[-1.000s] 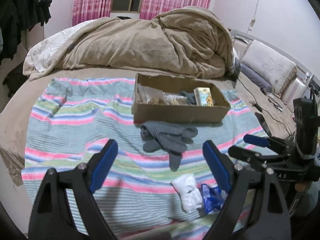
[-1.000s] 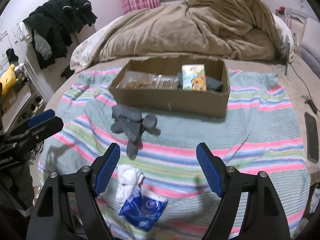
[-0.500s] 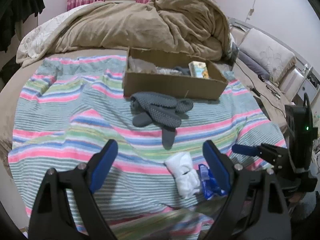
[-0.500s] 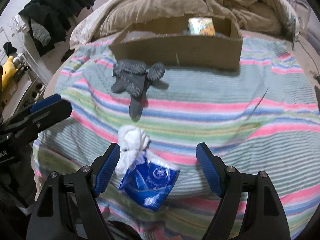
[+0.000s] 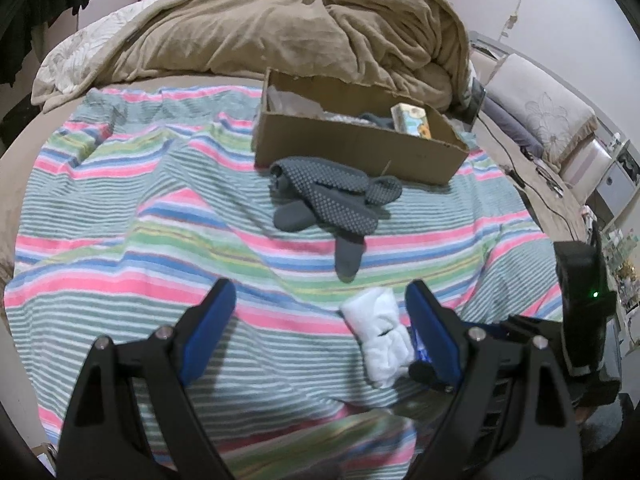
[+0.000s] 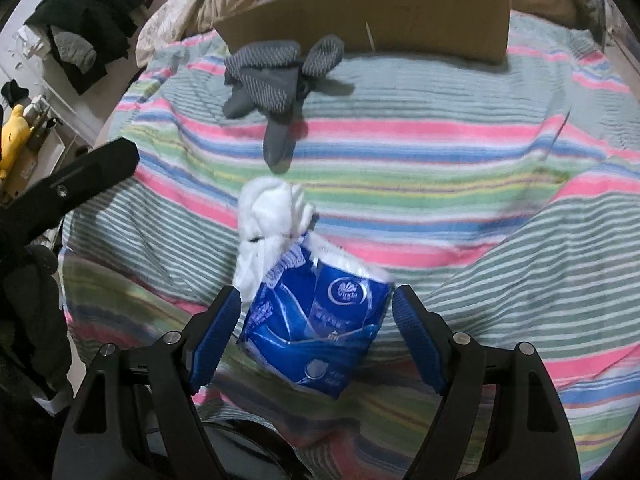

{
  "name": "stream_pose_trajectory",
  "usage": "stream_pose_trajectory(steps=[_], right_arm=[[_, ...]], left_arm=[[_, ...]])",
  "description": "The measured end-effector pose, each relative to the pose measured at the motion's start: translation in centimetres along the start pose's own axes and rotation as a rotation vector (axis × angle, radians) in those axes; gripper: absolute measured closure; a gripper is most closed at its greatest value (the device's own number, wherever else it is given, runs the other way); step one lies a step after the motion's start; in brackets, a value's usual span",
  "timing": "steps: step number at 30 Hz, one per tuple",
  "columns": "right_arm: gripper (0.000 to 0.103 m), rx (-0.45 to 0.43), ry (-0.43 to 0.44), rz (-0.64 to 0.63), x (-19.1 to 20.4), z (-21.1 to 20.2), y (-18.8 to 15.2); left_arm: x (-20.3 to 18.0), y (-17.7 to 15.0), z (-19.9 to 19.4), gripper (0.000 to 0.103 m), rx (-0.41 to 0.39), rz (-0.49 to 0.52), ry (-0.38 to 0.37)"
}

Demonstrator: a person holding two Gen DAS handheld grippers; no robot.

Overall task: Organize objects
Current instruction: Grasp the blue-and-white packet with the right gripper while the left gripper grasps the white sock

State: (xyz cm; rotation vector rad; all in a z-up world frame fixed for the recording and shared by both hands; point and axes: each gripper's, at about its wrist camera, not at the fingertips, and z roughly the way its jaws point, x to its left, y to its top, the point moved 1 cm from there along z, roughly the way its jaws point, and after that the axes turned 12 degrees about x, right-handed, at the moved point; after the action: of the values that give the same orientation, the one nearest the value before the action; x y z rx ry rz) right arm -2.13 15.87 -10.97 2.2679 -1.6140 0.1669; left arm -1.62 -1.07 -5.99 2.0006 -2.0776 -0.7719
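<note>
Moved in lower & closer since 1 s ago: R gripper (image 6: 316,320) now straddles blue pack (image 6: 316,324), jaws wide, not pinching. Pack on striped blanket (image 6: 440,152), touching white cloth (image 6: 272,220); gloves (image 6: 272,76) nr box (image 6: 380,12). L gripper (image 5: 320,328) wide open, empty.

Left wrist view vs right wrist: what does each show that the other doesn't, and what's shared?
Left wrist only: the cardboard box interior with its contents, the tan duvet, a pillow.

Right wrist only: the blue tissue pack in full, lying between the open right gripper fingers; dark clothes hanging at left.

Both: grey socks, white cloth, striped blanket, box front.
</note>
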Motion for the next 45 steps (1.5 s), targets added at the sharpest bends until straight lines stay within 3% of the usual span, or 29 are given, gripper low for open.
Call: stream_pose_trajectory(steps=[11, 22, 26, 32, 34, 37, 45], right_arm=[[0.045, -0.025, 0.013, -0.012, -0.2, -0.6, -0.1], [0.046, -0.147, 0.003, 0.036, -3.5, -4.1, 0.8], [0.046, -0.163, 0.015, 0.050, -4.2, -4.5, 1.1], [0.046, -0.178, 0.038, 0.060, -5.3, -4.7, 1.2], [0.046, -0.186, 0.047, 0.065, -5.6, -4.9, 1.2], [0.046, -0.195, 0.059, 0.070, -6.1, -5.1, 1.3], [0.046, -0.222, 0.072, 0.075, -7.0, -5.8, 1.4]], left_arm=[[-0.3, -0.4, 1.2, 0.015, 0.045, 0.005, -0.014], [-3.5, -0.8, 4.4, 0.015, 0.128, 0.085, -0.036], [-5.1, -1.3, 6.3, 0.017, 0.168, 0.133, 0.003], [-6.5, -1.6, 8.5, 0.025, 0.225, 0.166, 0.020], [-6.8, -1.7, 9.3, 0.041, 0.241, 0.174, 0.036], [-7.0, -1.6, 9.8, 0.052, 0.232, 0.189, 0.062], [-7.1, -1.3, 8.5, 0.062, 0.195, 0.195, 0.051]])
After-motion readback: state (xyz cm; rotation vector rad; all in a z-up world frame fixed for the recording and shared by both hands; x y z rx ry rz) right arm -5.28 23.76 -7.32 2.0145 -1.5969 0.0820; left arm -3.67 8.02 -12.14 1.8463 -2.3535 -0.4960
